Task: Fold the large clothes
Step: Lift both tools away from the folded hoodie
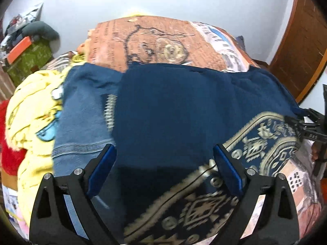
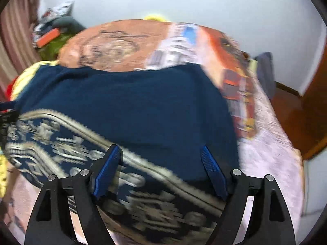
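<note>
your left gripper [image 1: 164,153] stands wide open above the garment [image 1: 173,106], a dark blue piece with a cream patterned border [image 1: 204,204]. nothing sits between its blue pads [image 1: 102,173], and they touch no cloth that you can make out. the plain blue part lies right under the gap, and the border runs across the lower right of that view.

your right gripper [image 2: 161,153] is open too, jaws well apart, with no cloth pinched. in its view the border [image 2: 143,194] passes under the gap from the left side down to the lower right, and the plain blue cloth [image 2: 132,102] spreads beyond the fingertips. both pictures are blurred, so whether a pad brushes the fabric you cannot tell.

the garment lies spread on the bed [image 1: 163,40], over an orange printed bedcover. its far edge lies partway up the cover. to its left lies a lighter blue denim piece [image 1: 81,122], partly under it, and beyond that a yellow cloth [image 1: 30,112] and something red [image 1: 10,153]. in the left view your right gripper [image 1: 306,126] shows at the right edge, by the border's end. a wooden door [image 1: 302,40] stands off to the right.
</note>
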Demonstrator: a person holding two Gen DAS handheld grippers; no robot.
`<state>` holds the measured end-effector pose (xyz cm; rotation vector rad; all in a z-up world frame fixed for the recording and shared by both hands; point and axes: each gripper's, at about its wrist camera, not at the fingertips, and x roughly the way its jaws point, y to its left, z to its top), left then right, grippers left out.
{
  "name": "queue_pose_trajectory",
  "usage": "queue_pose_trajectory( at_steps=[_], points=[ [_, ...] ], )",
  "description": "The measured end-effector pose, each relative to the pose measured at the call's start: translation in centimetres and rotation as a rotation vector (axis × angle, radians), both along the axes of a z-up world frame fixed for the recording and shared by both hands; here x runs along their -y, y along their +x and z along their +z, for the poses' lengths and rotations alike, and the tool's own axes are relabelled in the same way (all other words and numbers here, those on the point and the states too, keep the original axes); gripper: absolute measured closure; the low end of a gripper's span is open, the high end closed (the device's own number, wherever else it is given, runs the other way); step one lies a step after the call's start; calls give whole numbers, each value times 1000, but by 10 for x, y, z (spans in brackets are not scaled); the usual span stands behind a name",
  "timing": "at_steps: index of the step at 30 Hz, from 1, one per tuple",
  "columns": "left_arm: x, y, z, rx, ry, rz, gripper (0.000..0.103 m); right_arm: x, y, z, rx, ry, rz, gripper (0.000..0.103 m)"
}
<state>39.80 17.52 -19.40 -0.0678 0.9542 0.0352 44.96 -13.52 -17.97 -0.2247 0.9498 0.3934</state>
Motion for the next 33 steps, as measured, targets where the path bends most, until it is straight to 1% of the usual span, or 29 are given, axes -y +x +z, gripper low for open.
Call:
queue_pose_trajectory(
  at_steps=[2,3,4,6,7,8,9,11,14,16,18,22,24,25,26,28,29,30,31,33],
  points=[
    [-9,-5,-2,-8,35,34,6,7,-3,0,0,-1,-3,25],
    [-17,-8,-6,-18,79,72,6,10,-4,0,6,-13,-4,25],
    [-25,-10,-8,-21,91,93,6,11,-7,1,19,-33,-5,25],
    [-43,-16,-12,-30,76,132,6,10,-12,2,49,-91,-9,25],
    [-49,-19,-12,-25,63,148,6,11,-14,1,55,-101,-9,25],
    [-55,-22,-11,-19,50,163,6,14,-16,1,66,-125,-25,24],
    [-59,-26,-8,-16,56,182,6,19,-17,0,62,-138,-43,25],
    [-61,-29,-6,-14,117,208,6,32,-14,-2,30,-101,-70,25],
    [-62,-37,2,6,111,235,6,49,-10,-1,-20,-41,-122,25],
    [-60,-44,11,32,120,267,7,55,-12,3,-24,-35,-140,25],
    [-56,-52,25,78,116,283,7,57,-17,10,-7,-55,-140,24],
    [-47,-72,54,184,31,300,7,53,-27,24,33,-75,-111,24],
    [-40,-81,65,236,-24,306,7,48,-32,34,54,-65,-95,24],
    [-37,-84,67,248,-45,306,7,46,-33,36,59,-57,-89,24],
    [-32,-88,70,261,-83,304,7,42,-36,41,65,-39,-77,24],
    [-24,-96,70,273,-188,297,7,36,-41,47,70,-9,-54,24],
    [-21,-98,68,273,-220,296,7,32,-43,49,74,1,-43,24],
    [-17,-101,62,263,-280,295,7,29,-45,49,77,8,-35,24],
    [-14,-104,60,256,-309,296,7,23,-47,51,80,16,-18,24],
    [-9,-106,42,217,-411,298,7,13,-50,50,82,22,8,24]
  ],
)
